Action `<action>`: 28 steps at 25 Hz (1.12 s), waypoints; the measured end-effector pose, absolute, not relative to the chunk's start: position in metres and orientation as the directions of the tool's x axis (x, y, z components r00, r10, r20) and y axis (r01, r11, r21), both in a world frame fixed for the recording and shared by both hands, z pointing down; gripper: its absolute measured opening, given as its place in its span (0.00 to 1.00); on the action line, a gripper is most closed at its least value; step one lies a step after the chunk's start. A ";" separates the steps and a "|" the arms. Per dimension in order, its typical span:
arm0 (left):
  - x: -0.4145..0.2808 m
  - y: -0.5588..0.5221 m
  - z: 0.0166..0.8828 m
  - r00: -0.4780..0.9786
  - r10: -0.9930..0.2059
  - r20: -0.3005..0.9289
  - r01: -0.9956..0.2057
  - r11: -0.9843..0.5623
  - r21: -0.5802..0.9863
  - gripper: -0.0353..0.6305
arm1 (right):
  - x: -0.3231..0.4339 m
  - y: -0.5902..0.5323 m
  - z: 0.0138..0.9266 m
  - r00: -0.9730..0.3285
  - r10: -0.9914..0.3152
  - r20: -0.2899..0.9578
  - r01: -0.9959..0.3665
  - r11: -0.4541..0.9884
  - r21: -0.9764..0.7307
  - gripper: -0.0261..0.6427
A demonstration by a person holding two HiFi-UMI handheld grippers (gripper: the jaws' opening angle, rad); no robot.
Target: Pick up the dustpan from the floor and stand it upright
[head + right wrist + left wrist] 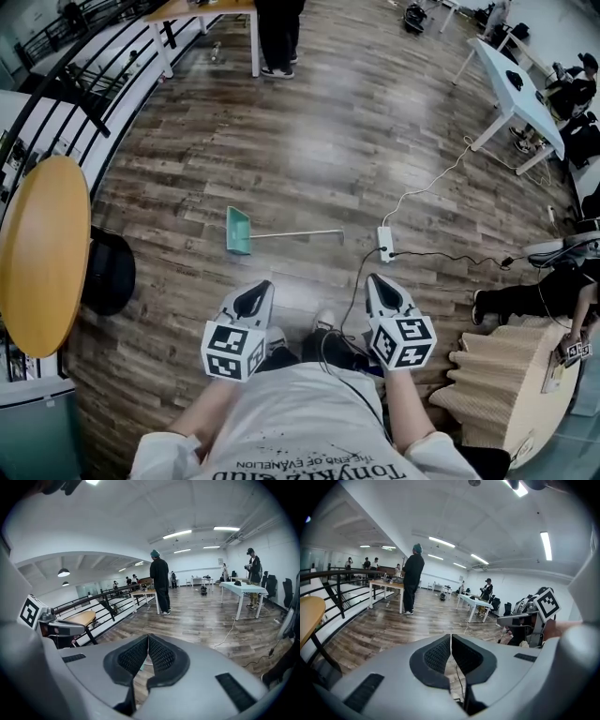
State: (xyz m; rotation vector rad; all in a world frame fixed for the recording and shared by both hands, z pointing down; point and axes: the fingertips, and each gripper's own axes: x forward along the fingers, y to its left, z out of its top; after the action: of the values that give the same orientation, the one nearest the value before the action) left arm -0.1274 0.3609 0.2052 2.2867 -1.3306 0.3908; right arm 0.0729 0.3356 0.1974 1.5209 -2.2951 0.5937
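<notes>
**Dustpan flat on floor; both grippers clenched, empty**

The teal dustpan [238, 230] lies flat on the wood floor [309, 141]. Its thin handle runs to the right, toward a white power strip [384, 244]. The left gripper [259, 289] and right gripper [377, 281] hang side by side, clear of the dustpan. Each has its jaws pressed together with nothing between them.

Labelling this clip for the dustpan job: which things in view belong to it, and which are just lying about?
Belong to the job:
- green plastic long-handled dustpan, flat on the wooden floor
- left tool and right tool, both shut, empty

Just lying about:
- white power strip
- round yellow-topped table
- white rectangular table
- tan corrugated cardboard piece
</notes>
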 end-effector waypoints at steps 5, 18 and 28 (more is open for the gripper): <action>-0.122 0.338 0.208 0.503 -0.735 0.454 -0.864 -0.430 0.262 0.10 | 0.078 0.316 0.205 -0.368 -0.791 0.488 -0.929 0.332 -0.163 0.08; -0.061 0.183 0.220 0.441 -0.759 0.480 -0.897 -0.350 0.270 0.10 | 0.126 0.145 0.225 -0.470 -0.739 0.483 -0.882 0.421 -0.213 0.08; -0.020 0.083 0.218 0.371 -0.787 0.493 -0.926 -0.275 0.257 0.10 | 0.166 0.022 0.219 -0.542 -0.702 0.462 -0.836 0.507 -0.209 0.08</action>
State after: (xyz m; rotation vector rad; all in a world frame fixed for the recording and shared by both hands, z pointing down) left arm -0.0197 0.0830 0.2180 2.1351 -1.4767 0.3667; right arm 0.1663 0.0215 0.2188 1.2873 -2.4357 0.5935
